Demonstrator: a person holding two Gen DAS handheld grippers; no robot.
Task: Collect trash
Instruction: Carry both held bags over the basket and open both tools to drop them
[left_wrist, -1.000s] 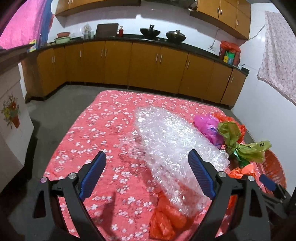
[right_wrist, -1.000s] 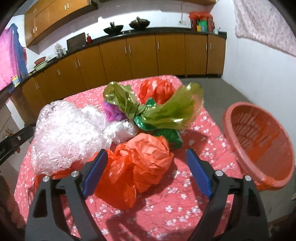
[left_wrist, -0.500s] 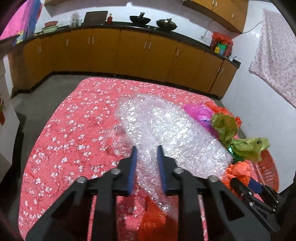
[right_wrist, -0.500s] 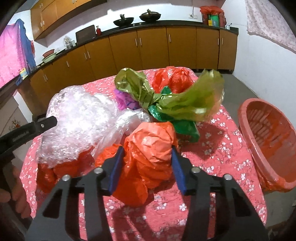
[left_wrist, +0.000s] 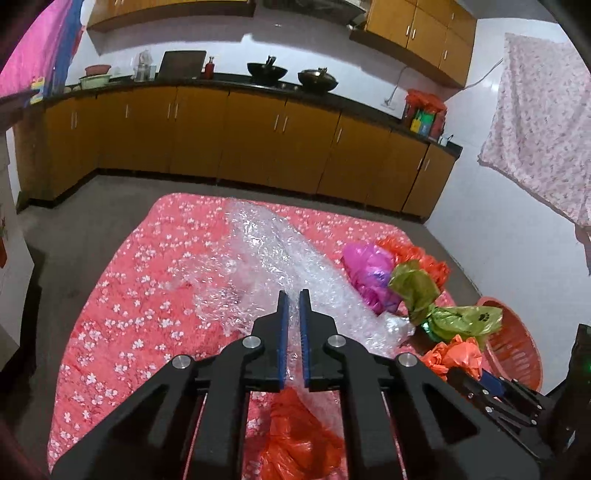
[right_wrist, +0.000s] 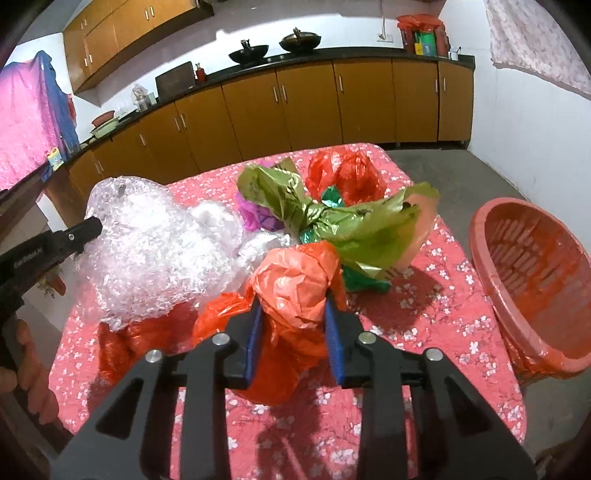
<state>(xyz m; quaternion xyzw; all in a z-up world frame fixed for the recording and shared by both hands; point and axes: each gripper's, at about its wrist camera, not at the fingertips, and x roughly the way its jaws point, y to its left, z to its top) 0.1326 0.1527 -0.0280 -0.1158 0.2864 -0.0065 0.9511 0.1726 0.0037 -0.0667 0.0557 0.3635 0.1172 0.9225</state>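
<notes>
My left gripper (left_wrist: 291, 295) is shut on a clear bubble wrap sheet (left_wrist: 273, 254) lifted off the red floral table (left_wrist: 147, 280); the wrap also shows in the right wrist view (right_wrist: 155, 251). My right gripper (right_wrist: 293, 301) is shut on a crumpled orange plastic bag (right_wrist: 295, 288). Behind it lie an olive-green bag (right_wrist: 332, 218), a pink bag (right_wrist: 255, 214) and a red bag (right_wrist: 343, 173). A red-orange basket (right_wrist: 535, 280) stands at the table's right edge.
Another orange bag (left_wrist: 295, 432) lies under the bubble wrap near the front edge. Wooden kitchen cabinets (left_wrist: 240, 140) line the far wall. A floral cloth (left_wrist: 535, 129) hangs on the right wall. Grey floor surrounds the table.
Both grippers went from wide open to shut: the left closed on the bubble wrap, the right on the orange bag. Both have since lifted a little.
</notes>
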